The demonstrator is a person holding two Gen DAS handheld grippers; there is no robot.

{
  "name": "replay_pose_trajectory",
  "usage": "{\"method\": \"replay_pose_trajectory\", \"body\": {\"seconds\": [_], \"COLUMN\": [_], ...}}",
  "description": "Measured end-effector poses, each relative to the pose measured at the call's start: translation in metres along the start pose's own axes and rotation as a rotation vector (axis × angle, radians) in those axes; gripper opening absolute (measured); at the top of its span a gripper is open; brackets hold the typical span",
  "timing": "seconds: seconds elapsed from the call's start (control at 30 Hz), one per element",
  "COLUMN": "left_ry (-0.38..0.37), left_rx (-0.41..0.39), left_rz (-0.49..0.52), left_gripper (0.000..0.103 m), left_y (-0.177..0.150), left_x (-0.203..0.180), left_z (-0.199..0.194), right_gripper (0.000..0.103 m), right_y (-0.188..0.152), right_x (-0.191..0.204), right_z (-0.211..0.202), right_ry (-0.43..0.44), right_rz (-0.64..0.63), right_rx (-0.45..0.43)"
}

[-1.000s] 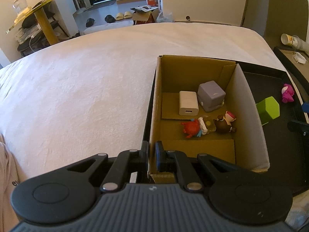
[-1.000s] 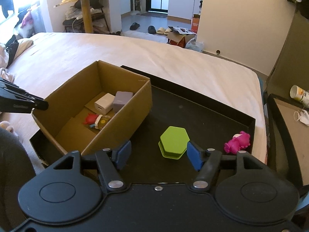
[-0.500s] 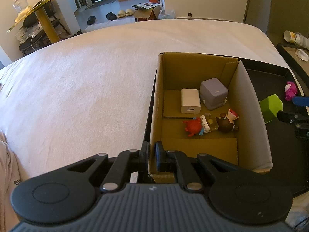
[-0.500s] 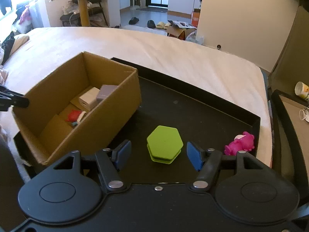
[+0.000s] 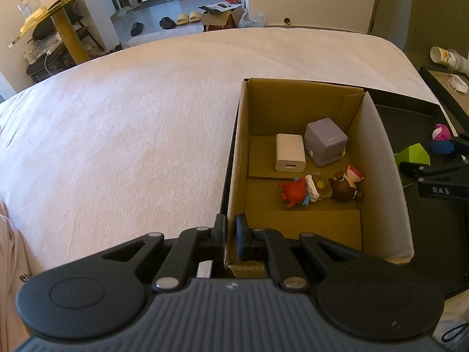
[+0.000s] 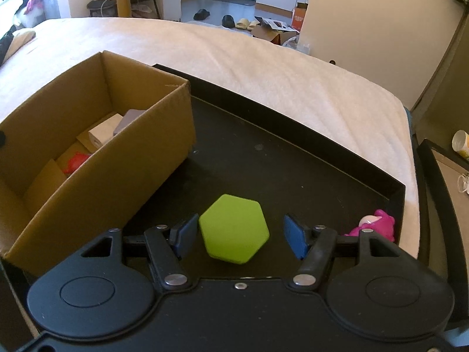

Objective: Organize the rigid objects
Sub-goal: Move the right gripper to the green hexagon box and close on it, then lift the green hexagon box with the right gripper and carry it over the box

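My left gripper (image 5: 230,236) is shut on the near wall of the cardboard box (image 5: 234,158). Inside lie a white charger (image 5: 288,156), a purple cube (image 5: 325,141), a red crab toy (image 5: 294,192) and a brown figure (image 5: 346,186). The box (image 6: 96,176) stands at the left of a black tray (image 6: 293,158). My right gripper (image 6: 239,236) is open, with its blue pads either side of a green hexagonal block (image 6: 234,228) lying on the tray. The block (image 5: 411,154) and right gripper also show past the box in the left wrist view. A pink toy (image 6: 376,226) lies at the tray's right.
The tray rests on a white bed cover (image 5: 117,135). A second black tray (image 6: 445,182) with a cup (image 6: 461,143) lies to the right. Beyond the bed are a yellow table (image 5: 58,6), slippers and a wall.
My right gripper has moved forward and down, so the green block now sits between its open pads. The left gripper keeps its hold on the box wall.
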State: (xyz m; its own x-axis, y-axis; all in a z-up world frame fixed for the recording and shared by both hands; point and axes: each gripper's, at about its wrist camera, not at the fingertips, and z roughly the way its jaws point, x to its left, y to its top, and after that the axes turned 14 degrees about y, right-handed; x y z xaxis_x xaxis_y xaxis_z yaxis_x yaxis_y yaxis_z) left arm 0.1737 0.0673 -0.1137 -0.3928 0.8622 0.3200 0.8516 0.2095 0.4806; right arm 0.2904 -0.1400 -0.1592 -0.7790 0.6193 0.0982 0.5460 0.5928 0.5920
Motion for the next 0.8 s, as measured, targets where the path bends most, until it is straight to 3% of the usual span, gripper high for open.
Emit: {"method": "replay_pose_trajectory", "body": {"seconds": [0.07,0.2,0.8], "left_ry": [0.001,0.001,-0.007], "left_rx": [0.000,0.002,-0.012], "left_rz": [0.001,0.001,0.001], "left_gripper": [0.007,0.007,0.007], "left_y": [0.000,0.001,-0.003], "left_x": [0.000,-0.001,0.002], "left_z": [0.000,0.000,-0.002], "right_gripper": [0.063,0.051,0.050], "right_y": [0.002,0.005,0.023], "right_x": [-0.001,-0.004,0.017], "right_z": [0.004,0.010,-0.049], "right_ry": [0.001,0.024,0.065], "right_rz": [0.004,0.019,0.037], "right_rx": [0.004,0.015,-0.066]}}
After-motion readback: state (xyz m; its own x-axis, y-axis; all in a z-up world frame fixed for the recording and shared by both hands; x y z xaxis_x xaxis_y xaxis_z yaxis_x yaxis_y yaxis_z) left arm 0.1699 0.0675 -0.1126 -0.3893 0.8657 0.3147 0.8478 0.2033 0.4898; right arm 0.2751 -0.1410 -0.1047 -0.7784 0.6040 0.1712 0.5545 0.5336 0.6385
